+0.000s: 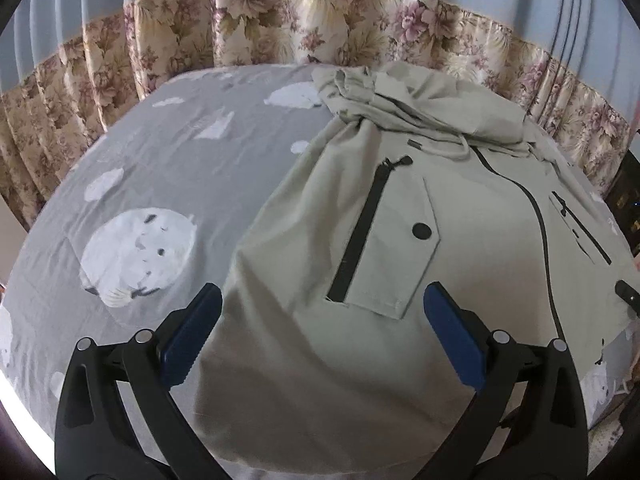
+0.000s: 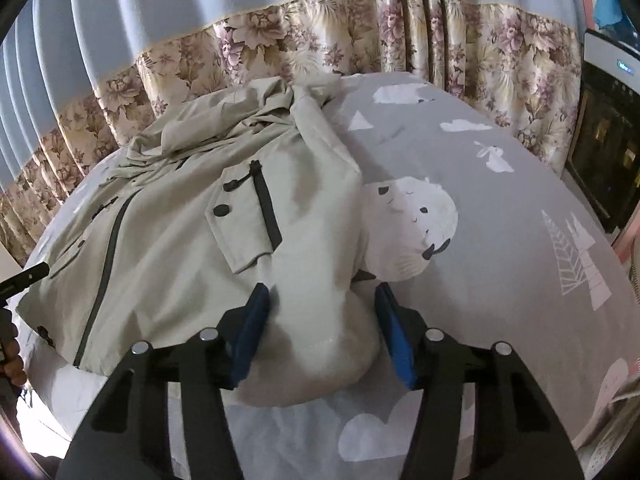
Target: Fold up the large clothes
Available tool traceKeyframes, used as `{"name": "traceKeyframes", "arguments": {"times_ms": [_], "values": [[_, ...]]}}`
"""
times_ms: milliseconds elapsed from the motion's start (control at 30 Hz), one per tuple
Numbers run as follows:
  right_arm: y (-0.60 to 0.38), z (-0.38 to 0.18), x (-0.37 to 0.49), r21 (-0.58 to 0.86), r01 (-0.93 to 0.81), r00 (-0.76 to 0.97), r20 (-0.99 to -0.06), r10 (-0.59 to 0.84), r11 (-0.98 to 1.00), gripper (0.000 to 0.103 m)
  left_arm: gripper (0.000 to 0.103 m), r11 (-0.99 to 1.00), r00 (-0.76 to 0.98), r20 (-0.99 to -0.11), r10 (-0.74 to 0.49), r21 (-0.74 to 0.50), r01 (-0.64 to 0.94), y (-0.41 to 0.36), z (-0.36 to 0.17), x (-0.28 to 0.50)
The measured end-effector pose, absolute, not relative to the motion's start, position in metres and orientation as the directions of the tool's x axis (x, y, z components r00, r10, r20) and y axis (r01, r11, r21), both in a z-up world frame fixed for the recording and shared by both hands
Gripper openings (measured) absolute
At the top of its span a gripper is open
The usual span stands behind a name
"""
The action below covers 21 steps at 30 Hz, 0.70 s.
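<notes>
A large pale beige hooded jacket with black zippers lies front-up on the bed, hood bunched at the far end. My left gripper is open and empty, hovering over the jacket's left side near the chest pocket. In the right wrist view the jacket lies to the left, and its sleeve runs down between the blue pads of my right gripper. The right jaws stand open around the sleeve's cuff end, not closed on it.
The bed has a grey sheet printed with white animals and clouds. Floral curtains hang close behind it. A dark appliance stands at the right. The left gripper's tip shows at the left edge of the right wrist view.
</notes>
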State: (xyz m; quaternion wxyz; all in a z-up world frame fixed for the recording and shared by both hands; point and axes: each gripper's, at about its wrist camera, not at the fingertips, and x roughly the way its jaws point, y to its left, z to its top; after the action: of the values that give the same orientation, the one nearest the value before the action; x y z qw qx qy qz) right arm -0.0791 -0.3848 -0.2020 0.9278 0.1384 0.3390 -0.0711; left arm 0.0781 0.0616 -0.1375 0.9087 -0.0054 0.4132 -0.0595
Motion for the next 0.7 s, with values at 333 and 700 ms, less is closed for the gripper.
{"name": "traceKeyframes", "arguments": {"times_ms": [333,700], "values": [[-0.383,-0.196,-0.082,0.224,0.204,0.730,-0.684,0.004,0.953,0.040,0.057,0.981,0.601,-0.775,-0.195,-0.152,0.121,0.074,-0.142,0.073],[-0.389,-0.197,-0.093,0.250,0.244,0.706,-0.708,0.004,0.937,0.050,0.081,0.987,0.564,-0.811,-0.157,-0.145,0.066,0.104,-0.145,0.063]]}}
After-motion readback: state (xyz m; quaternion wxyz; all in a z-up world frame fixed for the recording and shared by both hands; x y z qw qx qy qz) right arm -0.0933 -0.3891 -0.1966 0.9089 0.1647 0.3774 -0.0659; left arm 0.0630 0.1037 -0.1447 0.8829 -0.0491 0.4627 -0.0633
